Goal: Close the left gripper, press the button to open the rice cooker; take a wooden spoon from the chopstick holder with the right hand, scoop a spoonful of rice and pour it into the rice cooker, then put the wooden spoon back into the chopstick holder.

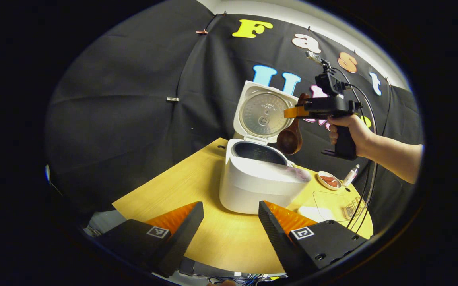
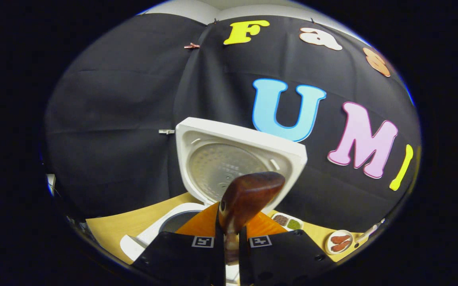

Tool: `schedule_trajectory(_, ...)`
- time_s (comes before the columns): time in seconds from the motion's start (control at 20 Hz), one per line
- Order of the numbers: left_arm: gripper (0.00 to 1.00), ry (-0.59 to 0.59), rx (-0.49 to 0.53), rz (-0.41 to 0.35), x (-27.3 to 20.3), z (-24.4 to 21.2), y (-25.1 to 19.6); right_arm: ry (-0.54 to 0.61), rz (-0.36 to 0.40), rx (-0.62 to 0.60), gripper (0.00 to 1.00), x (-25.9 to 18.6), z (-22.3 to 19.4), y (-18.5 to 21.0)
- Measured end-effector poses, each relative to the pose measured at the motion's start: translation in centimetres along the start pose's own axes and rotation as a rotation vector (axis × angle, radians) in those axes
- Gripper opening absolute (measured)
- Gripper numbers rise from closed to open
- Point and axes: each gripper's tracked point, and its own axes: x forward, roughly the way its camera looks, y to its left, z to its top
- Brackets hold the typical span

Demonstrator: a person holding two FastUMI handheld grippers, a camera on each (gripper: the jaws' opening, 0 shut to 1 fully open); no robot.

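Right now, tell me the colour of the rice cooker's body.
White; the rice cooker shows best in the left gripper view.

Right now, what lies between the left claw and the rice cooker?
Only bare wooden table. In the left gripper view, the open left claw faces the rice cooker with nothing between them.

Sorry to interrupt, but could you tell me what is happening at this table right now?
A person is working a rice cooker with two handheld grippers. Its lid stands open. The right gripper is shut on a wooden spoon, whose bowl hangs above the open pot. The left gripper is open, apart from the cooker.
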Motion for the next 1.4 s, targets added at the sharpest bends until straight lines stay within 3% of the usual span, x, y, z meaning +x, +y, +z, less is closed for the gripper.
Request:
schedule_trajectory(0.1,0.95,0.002,0.016,-0.02,0.3,0.4,-1.5,-0.005,-0.014,0.058,0.18,-1.8,0.3,-2.3)
schedule_trajectory(0.15,0.95,0.003,0.023,-0.032,0.4,0.6,-2.3,-0.006,-0.03,0.081,0.13,-2.9,0.4,-3.9)
schedule_trajectory(0.2,0.95,0.003,0.031,-0.043,0.5,0.8,-3.1,-0.008,-0.051,0.099,0.18,-3.8,0.3,-5.5)
schedule_trajectory(0.35,0.96,-0.001,0.064,-0.076,0.7,1.3,-6.1,-0.005,-0.113,0.169,0.17,-6.9,-0.2,-11.1)
schedule_trajectory(0.75,0.95,0.019,0.08,-0.12,0.7,1.7,-13.6,0.018,-0.307,0.419,0.18,-16.4,-4.7,-27.3)
schedule_trajectory(1.05,0.95,0.03,0.049,-0.119,1.9,3.0,-17.1,0.041,-0.471,0.529,0.18,-23.3,-11.0,-36.9)
schedule_trajectory(1.3,0.96,0.001,0.085,-0.044,3.2,5.2,-17.4,0.103,-0.565,0.598,0.18,-26.8,-18.0,-41.4)
schedule_trajectory(1.35,0.96,-0.002,0.082,-0.033,3.2,5.5,-17.6,0.112,-0.583,0.619,0.13,-27.2,-19.4,-42.2)
schedule_trajectory(1.4,0.95,-0.003,0.082,-0.021,3.3,5.6,-17.7,0.123,-0.594,0.645,0.18,-27.5,-20.7,-42.6)
